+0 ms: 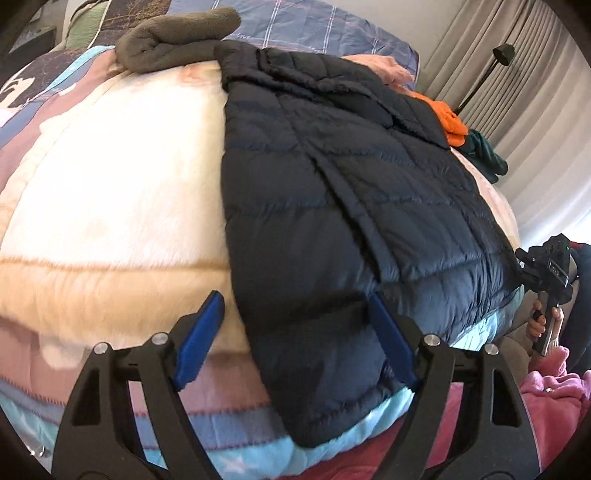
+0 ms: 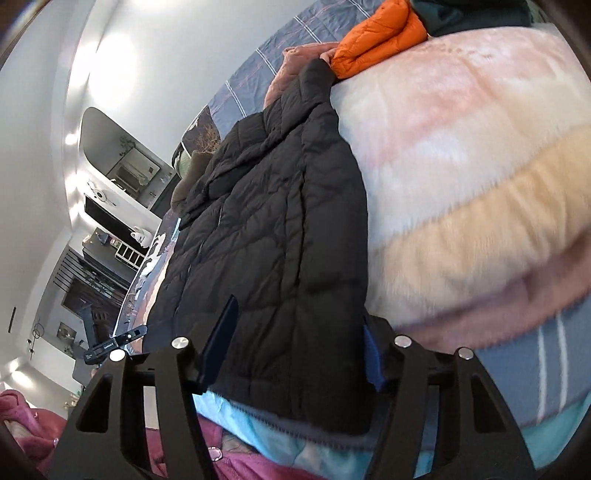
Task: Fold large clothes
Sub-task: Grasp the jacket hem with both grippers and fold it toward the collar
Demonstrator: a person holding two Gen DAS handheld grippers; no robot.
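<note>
A wide fluffy blanket (image 1: 110,206) in cream, pink and beige bands covers the bed, and its near edge falls out of view under both cameras. On it lies the dark quilted jacket (image 1: 332,206), spread flat and long, with the collar at the far end and the hem hanging a little over the near edge of the bed; in the right wrist view the same jacket (image 2: 266,236) looks almost black and its left side is hard to follow. Behind it, far left, a rolled grey-brown fleece (image 1: 177,40) touches the collar area. Far right, an orange garment (image 1: 448,122) and a dark green one (image 1: 487,151) lie just beside the jacket, both partly cut off. A checked blue sheet (image 1: 314,26) shows at the far end. The left gripper (image 1: 295,328) stands wide apart, its blue fingers (image 1: 201,339) empty; one is over the blanket, the other over the jacket hem, but I cannot tell if they touch the cloth. The right gripper (image 2: 295,347) is also spread, with the jacket hem between its fingers (image 2: 219,343), not clamped; the right finger is mostly hidden behind the fabric. In the left wrist view that gripper (image 1: 546,280) appears small at the right edge, too small to read its jaws.
</note>
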